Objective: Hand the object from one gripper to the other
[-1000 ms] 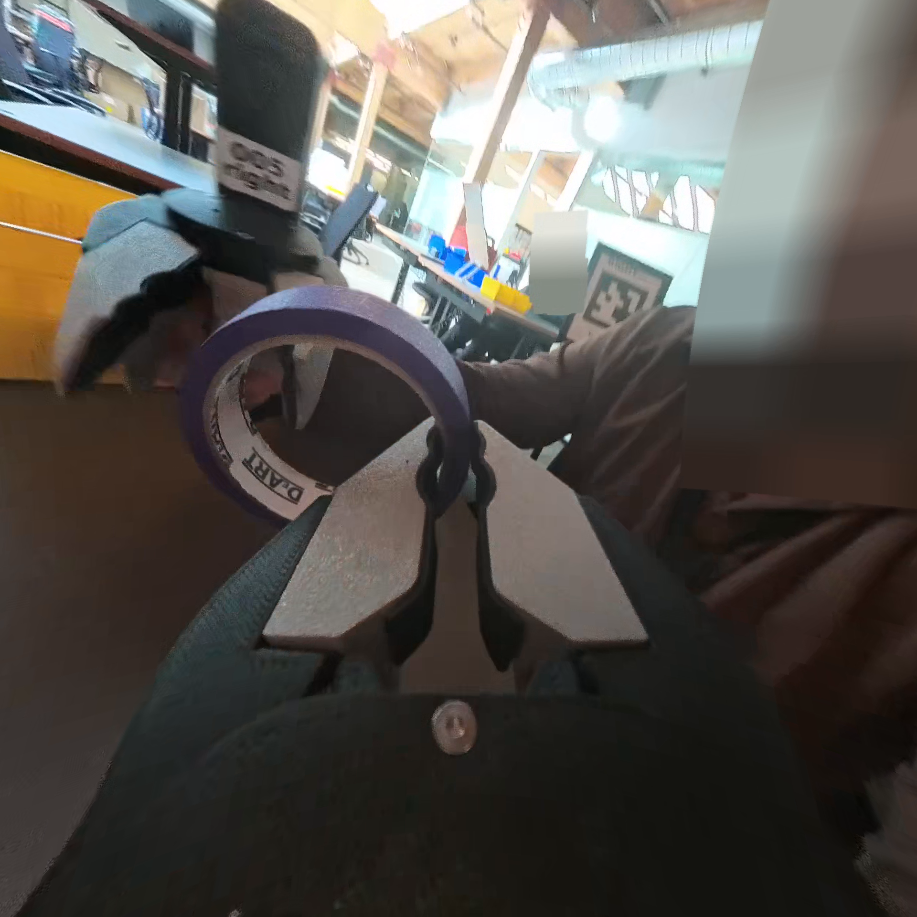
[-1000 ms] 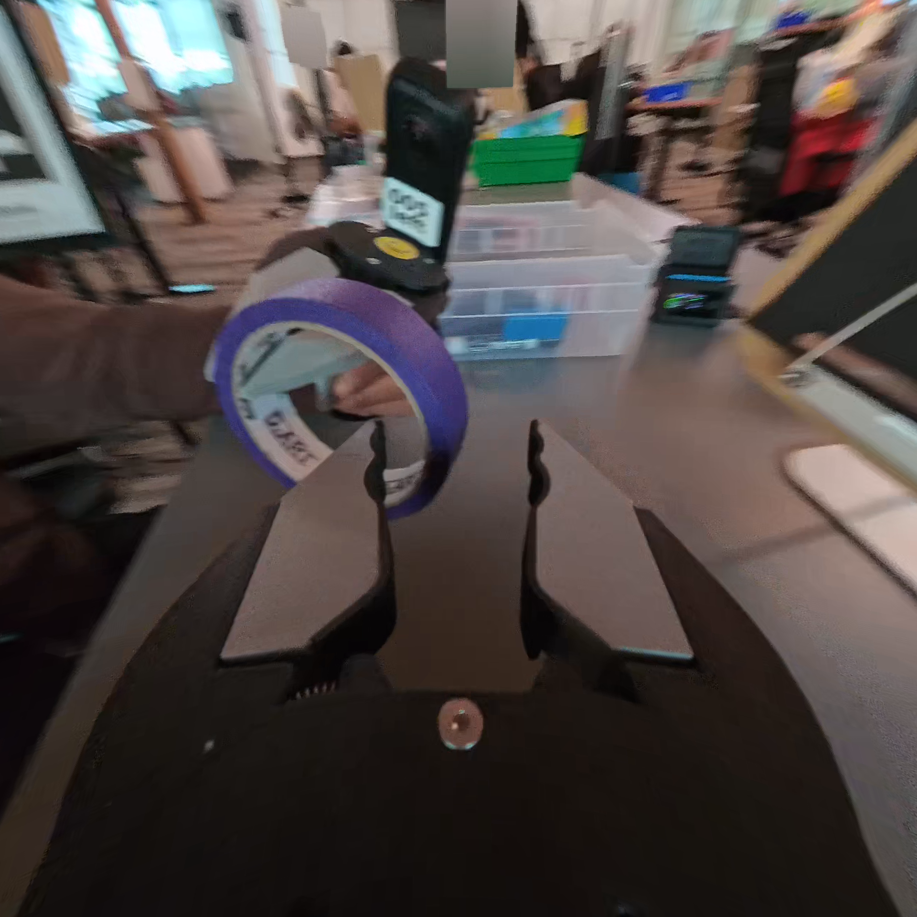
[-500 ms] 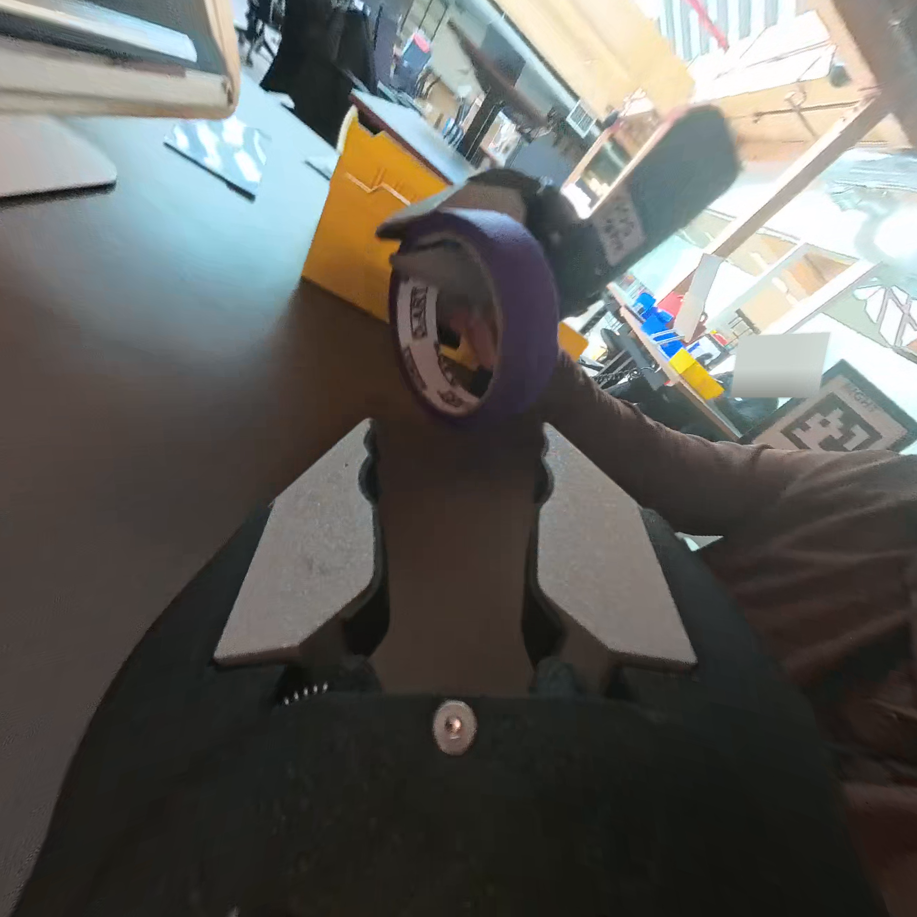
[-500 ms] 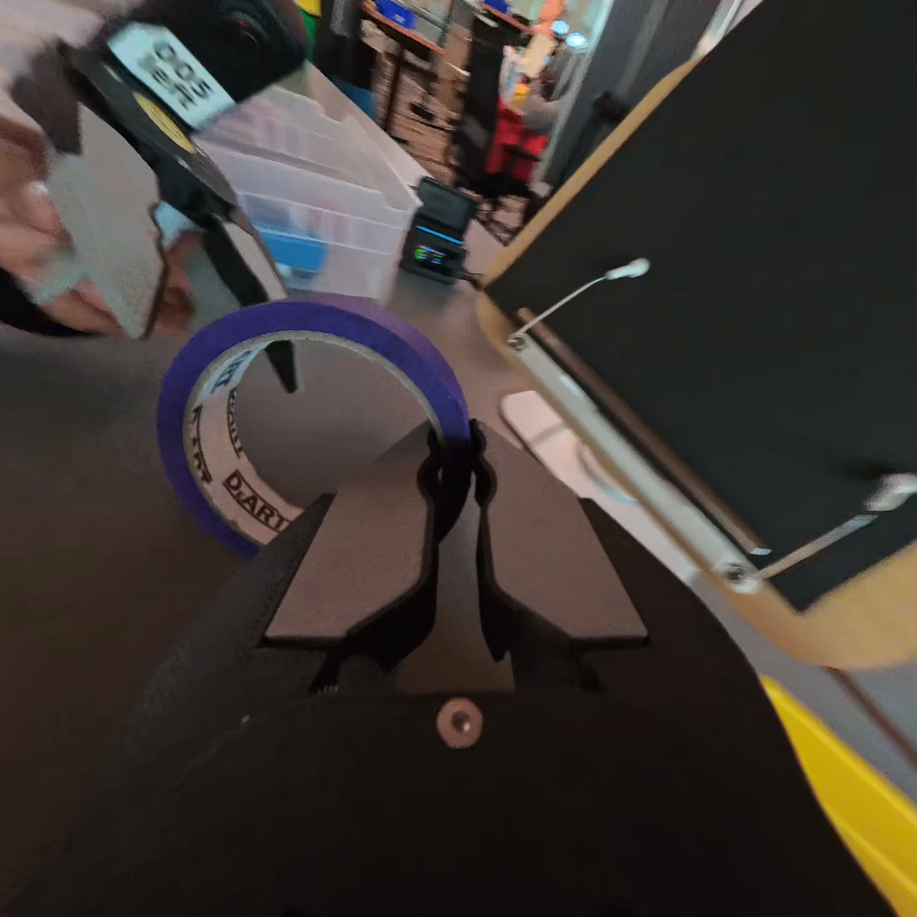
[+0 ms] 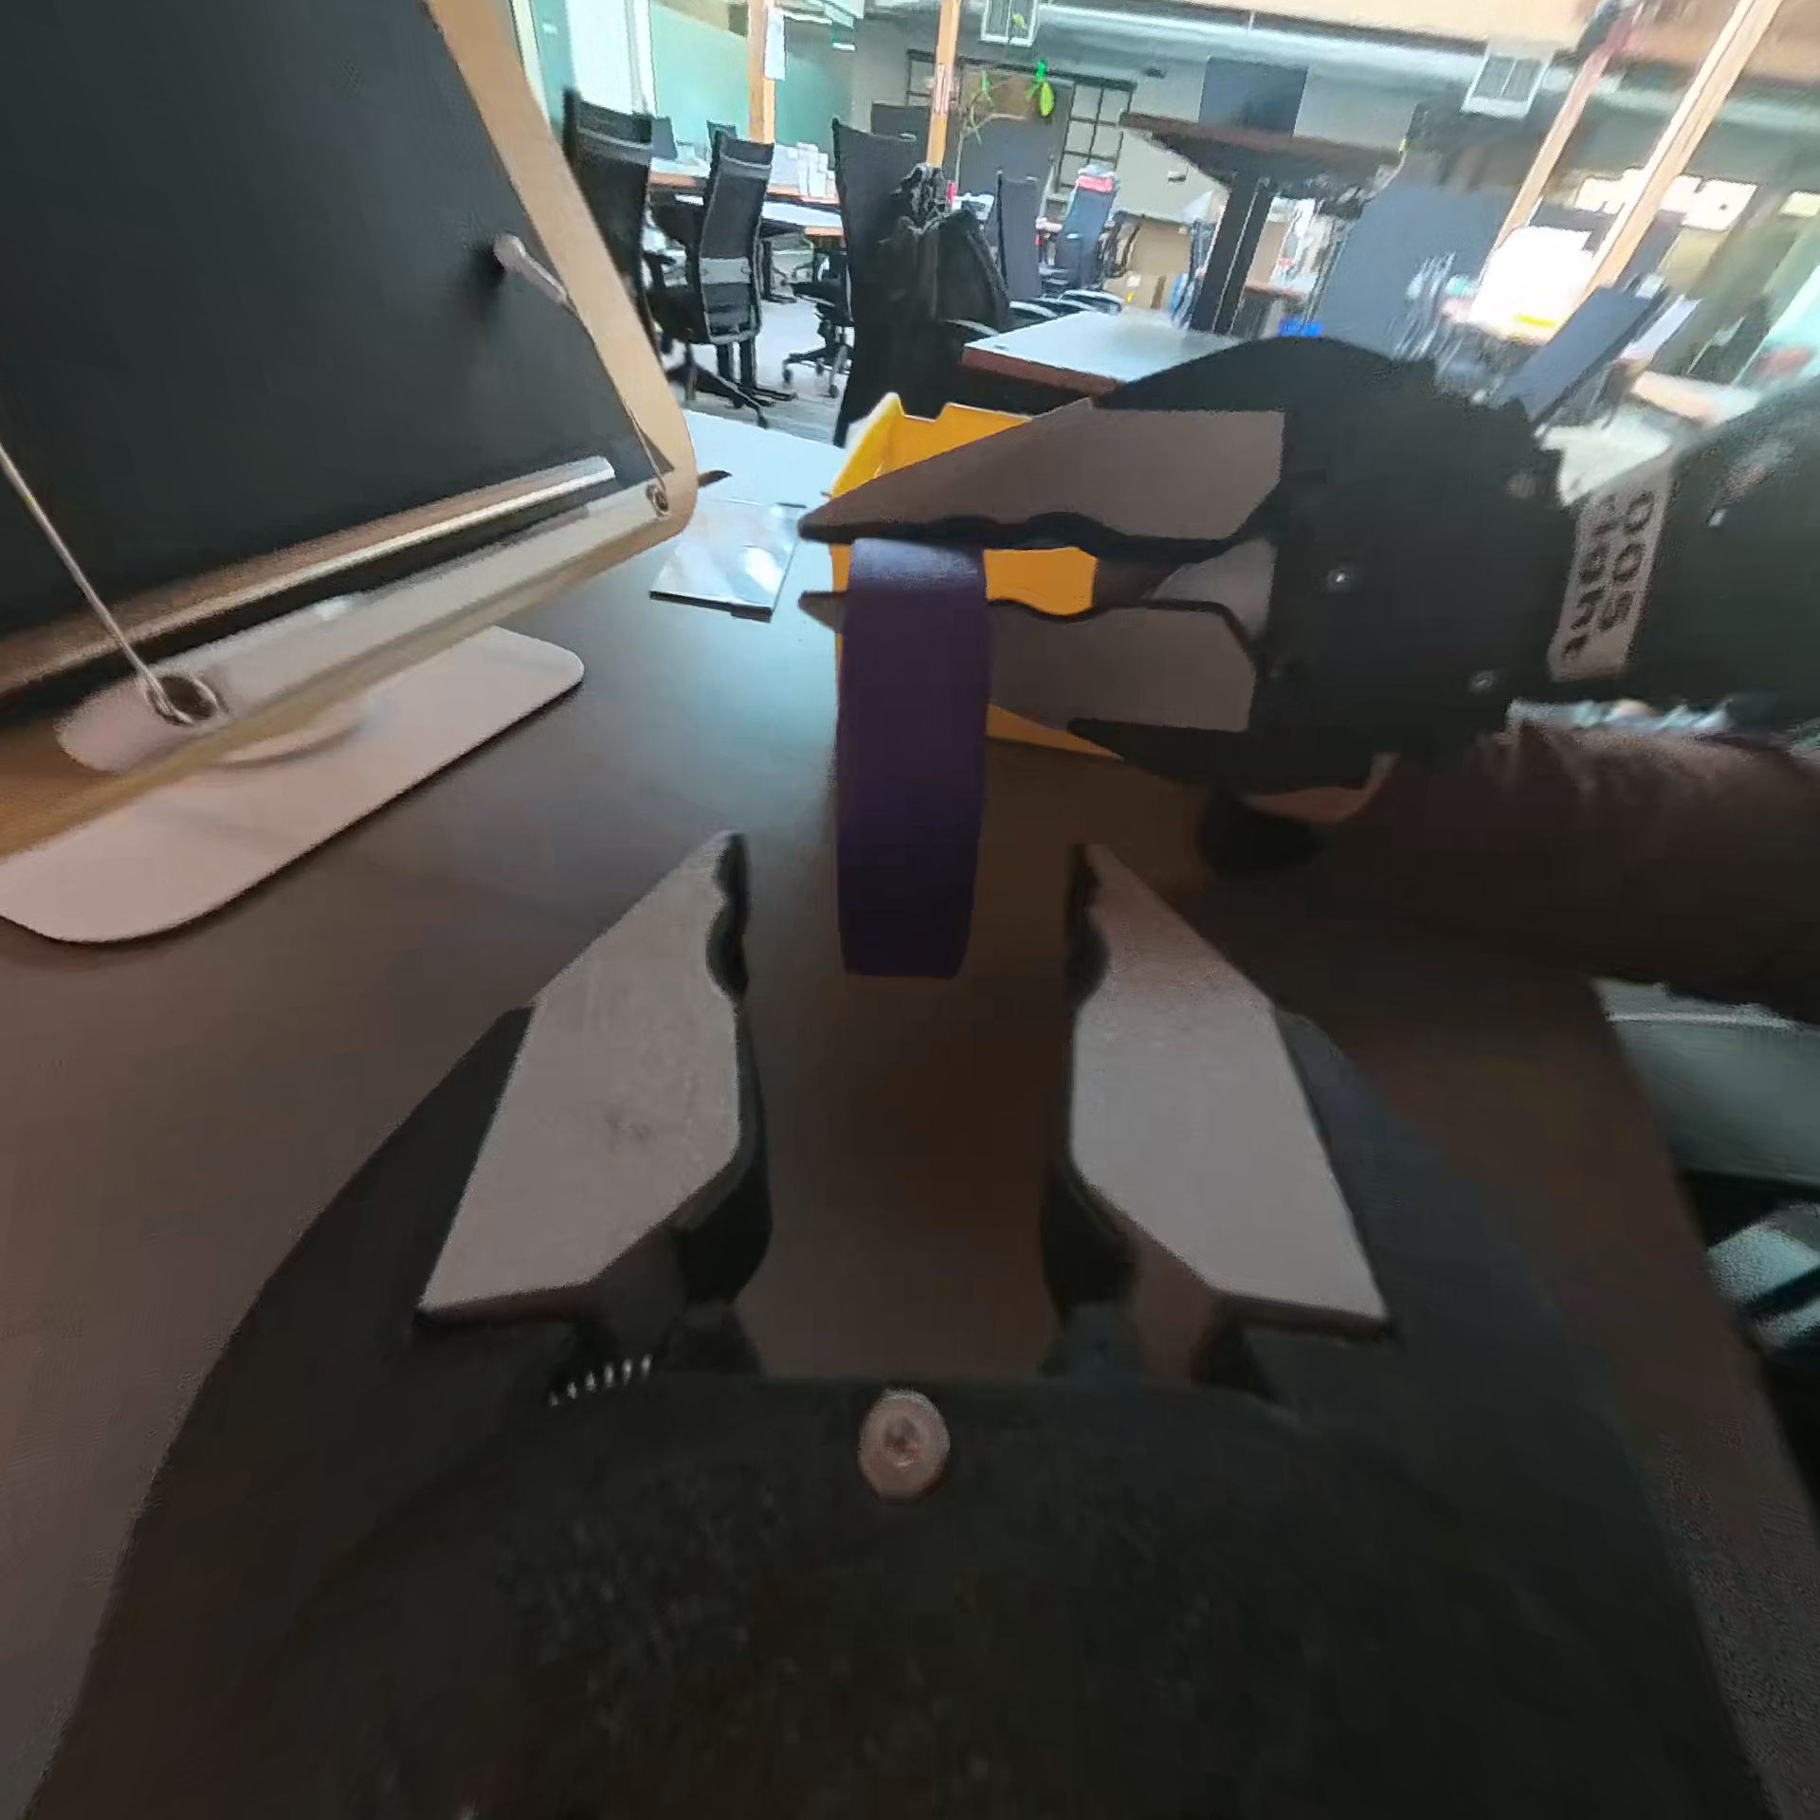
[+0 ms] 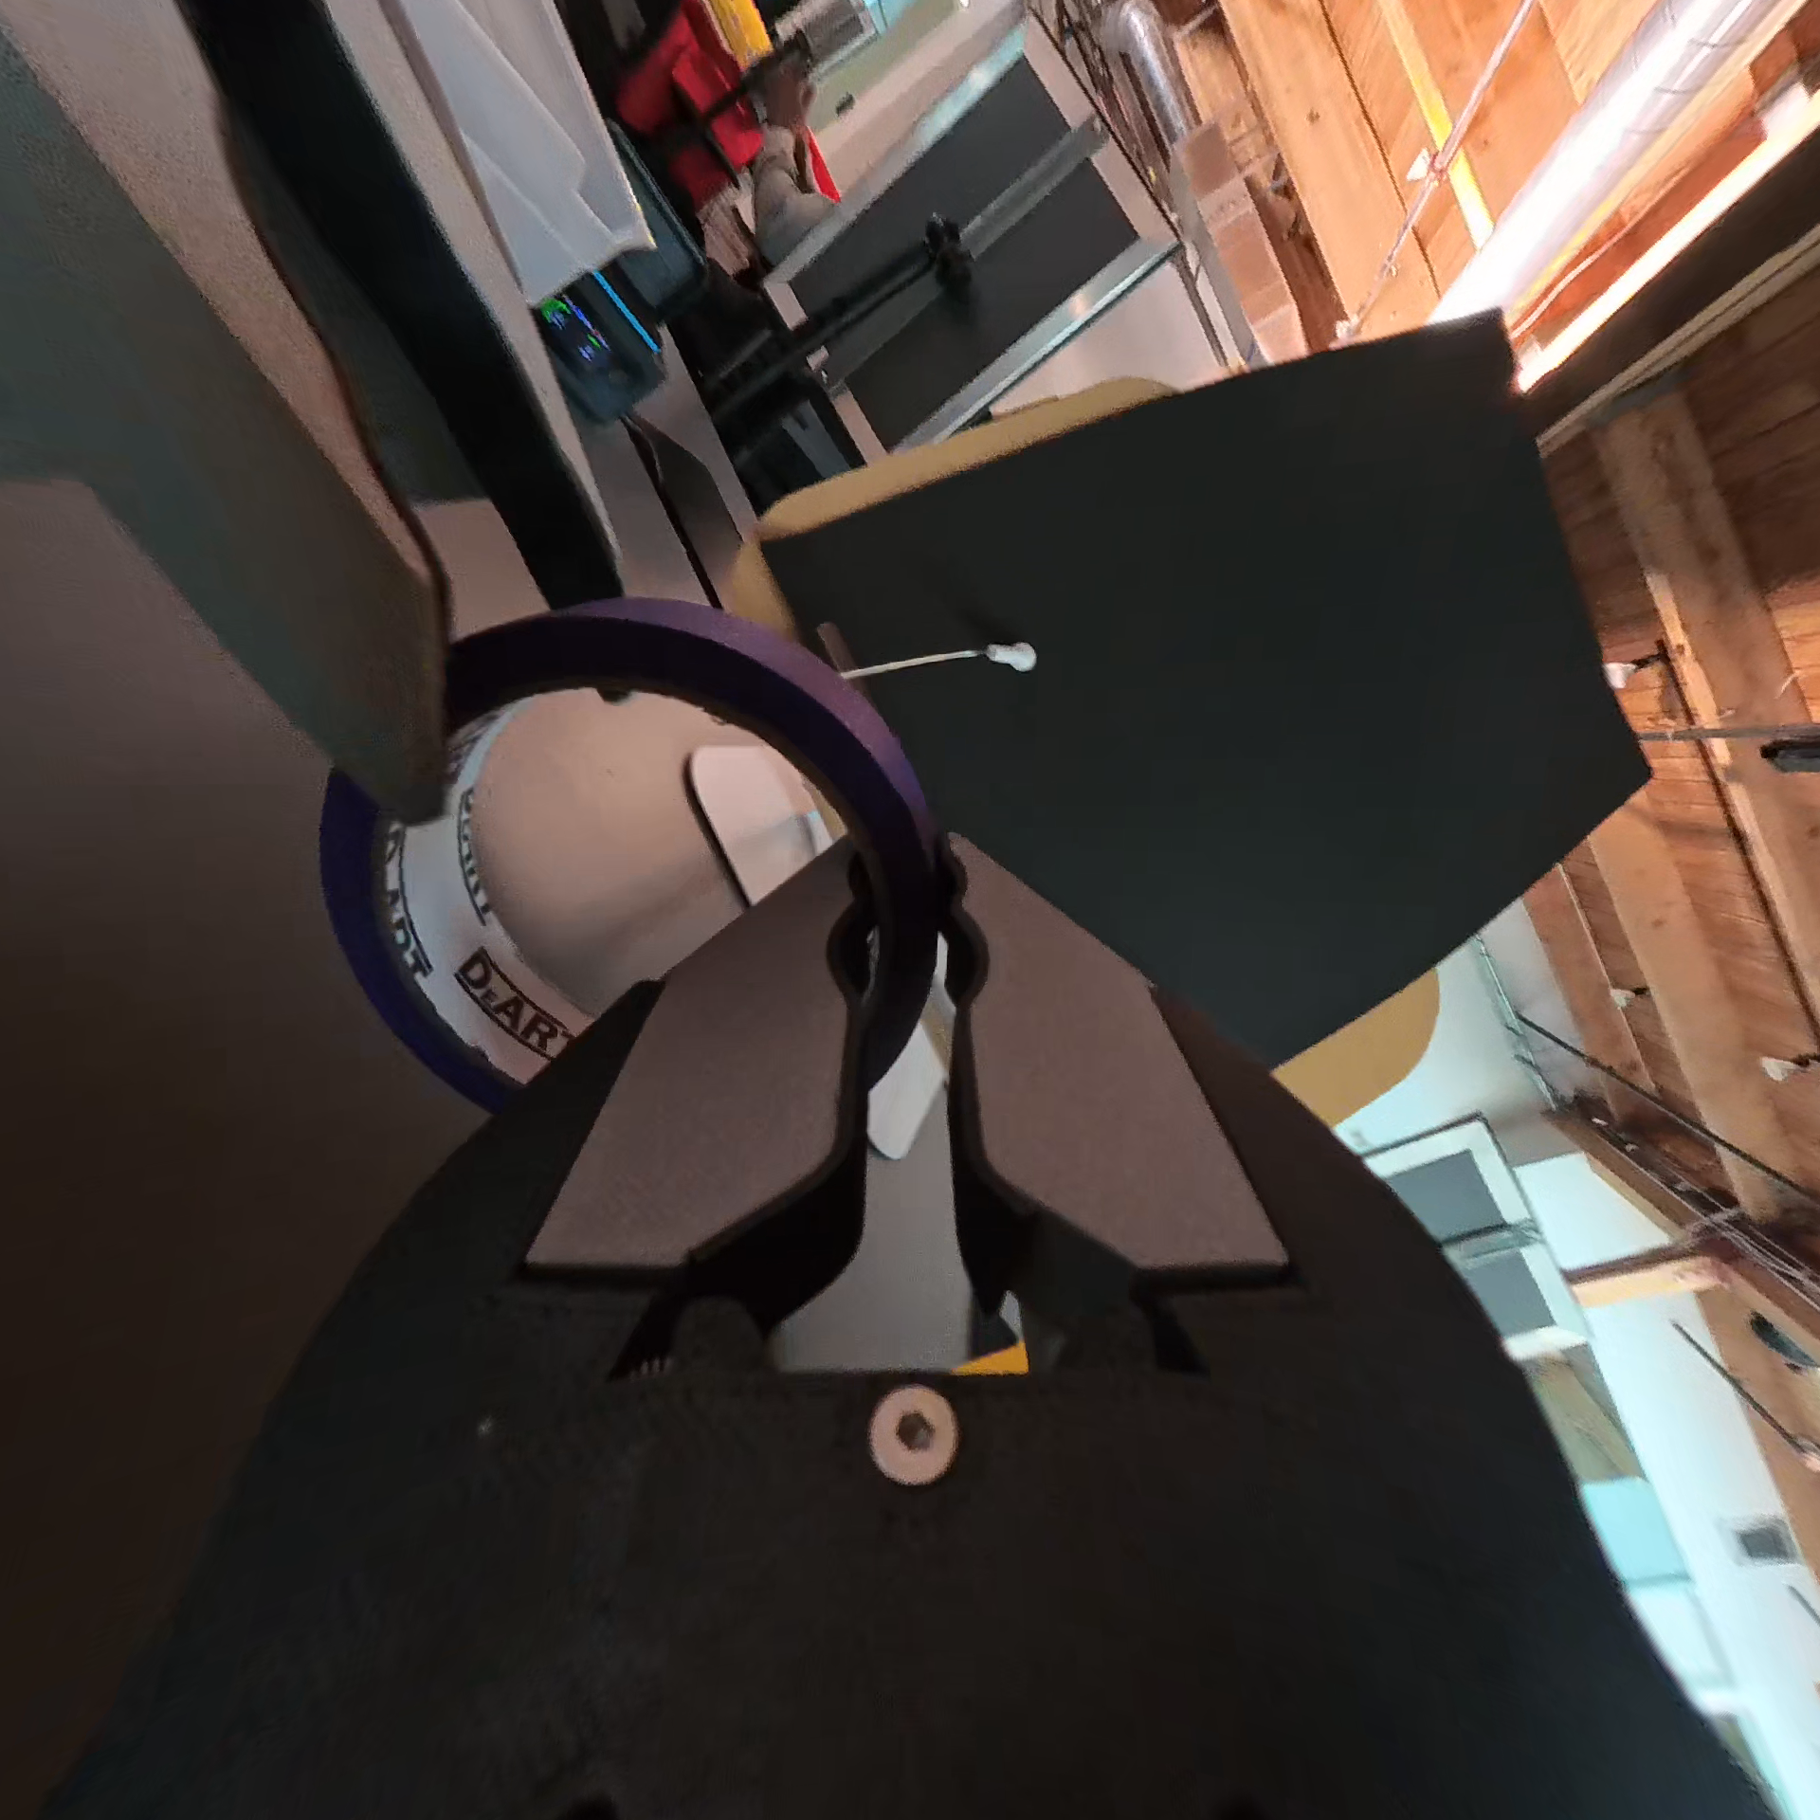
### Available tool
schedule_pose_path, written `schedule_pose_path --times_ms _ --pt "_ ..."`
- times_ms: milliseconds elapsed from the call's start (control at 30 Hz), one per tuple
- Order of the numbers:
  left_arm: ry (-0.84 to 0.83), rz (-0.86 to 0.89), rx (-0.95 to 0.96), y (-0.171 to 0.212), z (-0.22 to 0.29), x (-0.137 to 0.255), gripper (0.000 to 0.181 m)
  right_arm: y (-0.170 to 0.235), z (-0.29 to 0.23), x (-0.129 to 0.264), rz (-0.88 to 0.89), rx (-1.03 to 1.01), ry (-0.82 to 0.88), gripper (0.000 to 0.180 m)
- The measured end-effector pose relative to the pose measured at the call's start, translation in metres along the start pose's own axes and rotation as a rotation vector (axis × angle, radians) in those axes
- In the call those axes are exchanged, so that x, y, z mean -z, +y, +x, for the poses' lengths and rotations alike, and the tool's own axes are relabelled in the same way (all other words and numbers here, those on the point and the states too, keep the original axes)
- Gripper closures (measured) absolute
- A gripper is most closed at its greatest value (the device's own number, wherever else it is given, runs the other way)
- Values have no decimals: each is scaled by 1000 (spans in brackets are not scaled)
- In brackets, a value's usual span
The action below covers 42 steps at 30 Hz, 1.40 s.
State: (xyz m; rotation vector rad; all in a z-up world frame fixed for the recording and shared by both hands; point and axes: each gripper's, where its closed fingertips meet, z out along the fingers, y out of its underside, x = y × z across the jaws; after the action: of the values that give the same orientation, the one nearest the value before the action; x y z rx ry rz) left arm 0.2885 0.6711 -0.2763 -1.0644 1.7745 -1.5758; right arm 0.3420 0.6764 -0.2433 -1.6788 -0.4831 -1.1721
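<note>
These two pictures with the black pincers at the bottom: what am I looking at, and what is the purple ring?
There is no robot. A person holds a two-finger gripper in each hand, and each has its own camera looking along its fingers.

In the left wrist view, the left gripper is open. Beyond it the right gripper holds a roll of purple tape above a dark table.

The right wrist view shows that same grip close up: right gripper, tape. A yellow bin stands behind.
</note>
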Motion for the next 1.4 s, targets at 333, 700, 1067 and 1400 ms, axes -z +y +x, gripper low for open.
schedule_pose_path --times_ms 333,700,1067,1400 --pt "-128 -98 -629 8 1 11 156 -1 -38 12 130 -361 -477 138" --pt "-86 -70 -1054 13 18 20 156 -17 -65 40 241 -257 -699 144" --pt "-237 -13 -559 0 -19 15 153 5 48 26 39 -123 45 156" --pt "-322 -67 -510 11 -41 14 159 50 160 88 -316 -250 253 156"
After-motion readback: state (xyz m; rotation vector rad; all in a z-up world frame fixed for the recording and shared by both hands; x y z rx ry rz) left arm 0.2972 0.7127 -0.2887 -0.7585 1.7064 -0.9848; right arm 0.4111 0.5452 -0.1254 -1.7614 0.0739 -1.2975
